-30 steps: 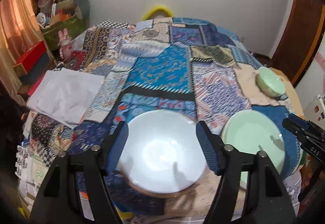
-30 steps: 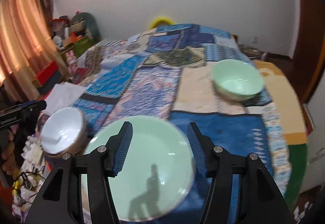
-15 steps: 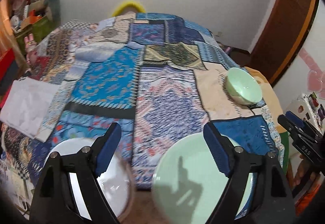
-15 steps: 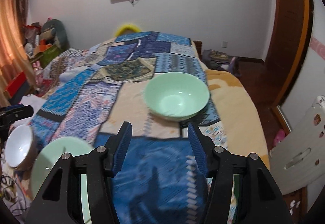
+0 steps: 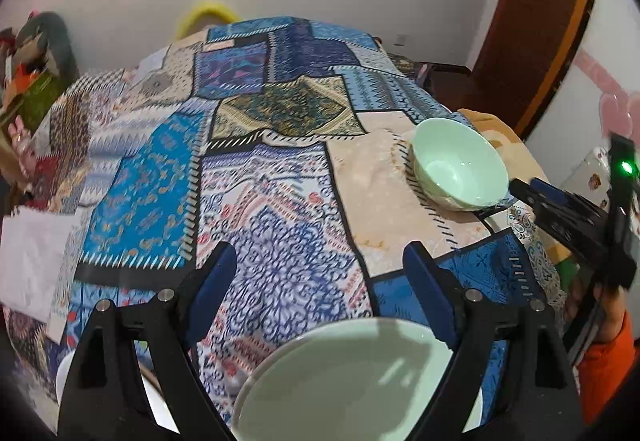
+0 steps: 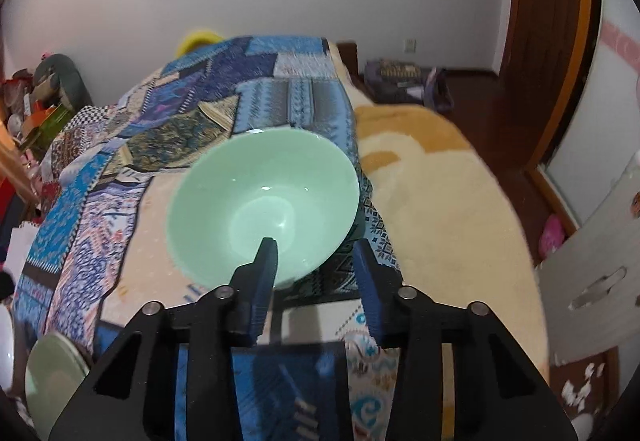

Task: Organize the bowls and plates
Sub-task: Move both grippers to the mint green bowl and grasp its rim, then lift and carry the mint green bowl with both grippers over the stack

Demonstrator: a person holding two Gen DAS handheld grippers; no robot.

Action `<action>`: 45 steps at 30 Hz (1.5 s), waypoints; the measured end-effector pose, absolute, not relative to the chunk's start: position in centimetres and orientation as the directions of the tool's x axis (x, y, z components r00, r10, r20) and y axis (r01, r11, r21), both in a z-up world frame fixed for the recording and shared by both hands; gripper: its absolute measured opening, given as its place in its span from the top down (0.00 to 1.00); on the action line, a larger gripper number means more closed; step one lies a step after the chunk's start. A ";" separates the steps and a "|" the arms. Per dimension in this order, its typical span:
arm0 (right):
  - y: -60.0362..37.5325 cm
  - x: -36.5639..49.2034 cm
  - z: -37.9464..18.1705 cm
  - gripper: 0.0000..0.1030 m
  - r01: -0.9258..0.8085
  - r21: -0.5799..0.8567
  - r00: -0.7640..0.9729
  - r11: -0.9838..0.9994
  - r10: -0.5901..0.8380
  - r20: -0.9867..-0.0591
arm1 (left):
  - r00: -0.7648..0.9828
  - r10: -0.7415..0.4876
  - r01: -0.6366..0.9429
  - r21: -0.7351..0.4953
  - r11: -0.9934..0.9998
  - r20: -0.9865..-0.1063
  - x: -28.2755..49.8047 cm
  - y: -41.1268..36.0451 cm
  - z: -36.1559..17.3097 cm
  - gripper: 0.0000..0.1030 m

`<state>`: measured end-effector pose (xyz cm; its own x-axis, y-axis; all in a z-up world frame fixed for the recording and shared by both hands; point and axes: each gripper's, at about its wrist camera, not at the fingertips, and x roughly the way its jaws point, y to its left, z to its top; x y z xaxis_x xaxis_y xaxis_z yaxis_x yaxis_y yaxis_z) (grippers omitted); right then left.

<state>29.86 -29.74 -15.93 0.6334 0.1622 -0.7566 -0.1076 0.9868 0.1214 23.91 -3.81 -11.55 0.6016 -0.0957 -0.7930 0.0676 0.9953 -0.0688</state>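
Right wrist: tongs (image 6: 314,265) closing (bowl (image 6: 262,211) between).

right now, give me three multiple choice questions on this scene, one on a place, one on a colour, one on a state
1. Where does the green bowl rest? A on a chair; B on the patchwork quilt; C on the floor.
2. What colour is the plate? A red; B black; C pale green.
3. How does the green bowl stand? A upright, mouth up; B upside down; C on its side.
Answers: 1 B, the quilt shows under it; 2 C, both views show it pale green; 3 A, its hollow inside faces up.
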 end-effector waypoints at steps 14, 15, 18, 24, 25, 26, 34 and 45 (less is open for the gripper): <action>-29.5 33.8 -18.5 0.77 -0.138 0.139 0.552 0.981 0.193 -0.811 | 0.561 -0.128 0.127 -0.068 0.990 -0.818 25.7 -6.3 -13.4 0.17; -29.3 33.8 -18.5 0.77 -0.153 0.134 0.551 0.979 0.197 -0.811 | 0.562 -0.126 0.127 -0.065 0.990 -0.817 25.8 -6.4 -13.5 0.17; -28.2 33.2 -18.2 0.77 -0.218 0.098 0.552 0.971 0.205 -0.809 | 0.560 -0.121 0.126 -0.060 0.990 -0.819 26.2 -6.7 -13.7 0.17; -26.2 30.8 -17.3 0.77 -0.360 0.121 0.524 0.925 0.308 -0.794 | 0.539 -0.147 0.117 -0.099 0.988 -0.829 27.1 -7.2 -14.1 0.17; -26.0 30.4 -17.3 0.77 -0.375 0.137 0.512 0.917 0.328 -0.794 | 0.535 -0.151 0.116 -0.104 0.988 -0.831 27.3 -7.3 -14.2 0.17; -25.7 30.3 -17.3 0.77 -0.385 0.144 0.506 0.912 0.339 -0.793 | 0.529 -0.154 0.115 -0.109 0.987 -0.835 27.6 -7.5 -14.4 0.17; -23.8 29.7 -18.0 0.77 -0.454 0.188 0.448 0.871 0.406 -0.796 | 0.509 -0.088 0.079 -0.056 0.995 -0.856 30.5 -8.0 -16.3 0.18; -23.3 30.8 -18.4 0.72 -0.459 0.209 0.425 0.864 0.420 -0.802 | 0.413 -0.074 0.051 -0.058 0.997 -0.908 34.2 -7.8 -20.3 0.69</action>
